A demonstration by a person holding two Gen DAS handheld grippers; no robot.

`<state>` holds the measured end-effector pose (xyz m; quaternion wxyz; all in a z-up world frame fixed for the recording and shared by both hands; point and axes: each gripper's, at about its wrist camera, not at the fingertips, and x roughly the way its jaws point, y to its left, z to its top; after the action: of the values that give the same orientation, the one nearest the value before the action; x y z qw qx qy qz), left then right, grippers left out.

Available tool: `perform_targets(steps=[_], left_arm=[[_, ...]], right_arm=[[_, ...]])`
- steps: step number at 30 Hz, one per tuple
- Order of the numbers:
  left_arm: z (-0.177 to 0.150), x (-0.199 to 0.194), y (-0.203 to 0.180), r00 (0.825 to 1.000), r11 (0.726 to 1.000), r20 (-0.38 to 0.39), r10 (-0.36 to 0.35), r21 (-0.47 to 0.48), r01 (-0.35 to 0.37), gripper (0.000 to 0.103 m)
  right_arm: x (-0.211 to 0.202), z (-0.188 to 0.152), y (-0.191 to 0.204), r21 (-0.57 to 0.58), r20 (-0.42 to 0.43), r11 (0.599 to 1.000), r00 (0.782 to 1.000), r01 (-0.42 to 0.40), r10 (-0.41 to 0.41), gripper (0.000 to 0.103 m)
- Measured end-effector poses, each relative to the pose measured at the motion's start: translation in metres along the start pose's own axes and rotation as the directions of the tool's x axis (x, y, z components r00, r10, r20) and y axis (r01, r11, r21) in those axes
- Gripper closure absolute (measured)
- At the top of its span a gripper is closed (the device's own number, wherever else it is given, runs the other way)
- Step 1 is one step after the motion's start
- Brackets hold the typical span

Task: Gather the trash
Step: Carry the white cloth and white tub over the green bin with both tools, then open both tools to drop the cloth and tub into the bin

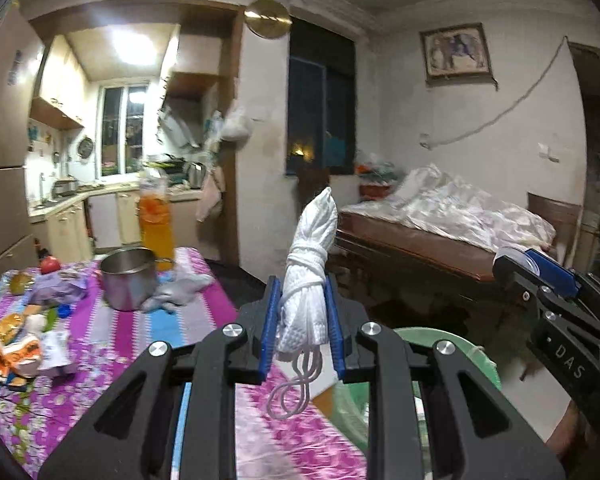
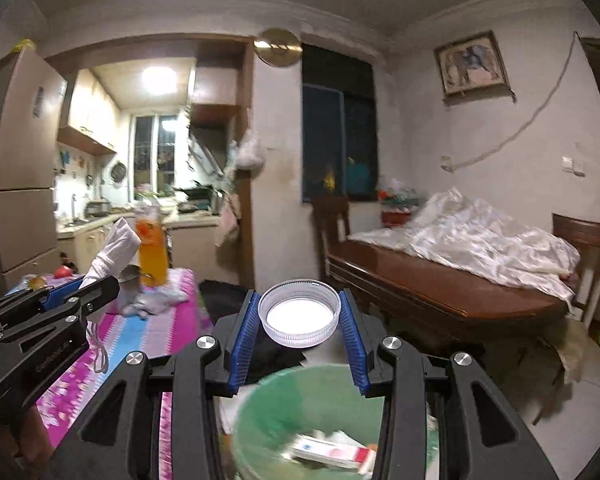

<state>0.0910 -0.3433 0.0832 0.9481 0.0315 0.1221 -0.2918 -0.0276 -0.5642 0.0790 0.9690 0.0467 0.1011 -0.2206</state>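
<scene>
- Left gripper [image 1: 304, 320]: blue pads pinch rolled white face mask [image 1: 310, 264] at table edge.
- Right gripper [image 2: 297, 320]: clamps clear plastic lid [image 2: 298, 313] above green bin [image 2: 267, 404].
- Risk: mask's dangling loops snagging on the jaws at release.

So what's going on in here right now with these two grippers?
A person is clearing trash with two handheld grippers. The left gripper is shut on a rolled-up white face mask, and the right gripper holds a clear plastic lid above the green bin. Wrappers remain on the table.
</scene>
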Motion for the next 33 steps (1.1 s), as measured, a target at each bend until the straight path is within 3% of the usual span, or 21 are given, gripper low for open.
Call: perform_targets(steps=[5, 8, 17, 25, 33], left_arm=[[-0.006, 0.029, -0.029, 0.993, 0.998, -0.104, -0.059, 0.017, 0.061, 0.081], [-0.012, 0.046, -0.041, 0.981, 0.996, -0.179, -0.076, 0.025, 0.081, 0.082], [-0.039, 0.095, -0.061, 0.902, 0.992, -0.421, -0.094, 0.042, 0.123, 0.082], [-0.056, 0.123, -0.071, 0.834, 0.988, -0.542, -0.099, 0.044, 0.146, 0.082], [-0.063, 0.133, -0.063, 0.808, 0.99, -0.582, -0.088, 0.037, 0.135, 0.082]], right_arm=[[0.032, -0.006, -0.04, 0.011, -0.129, 1.0, 0.991, 0.027, -0.025, 0.062], [0.054, -0.014, -0.059, 0.027, -0.222, 0.999, 0.975, 0.028, -0.022, 0.062], [0.12, -0.038, -0.083, 0.068, -0.434, 0.998, 0.901, 0.013, 0.018, 0.062], [0.143, -0.064, -0.07, 0.061, -0.545, 0.998, 0.837, 0.001, 0.033, 0.062], [0.147, -0.075, -0.081, 0.057, -0.576, 0.998, 0.817, 0.032, 0.006, 0.062]])
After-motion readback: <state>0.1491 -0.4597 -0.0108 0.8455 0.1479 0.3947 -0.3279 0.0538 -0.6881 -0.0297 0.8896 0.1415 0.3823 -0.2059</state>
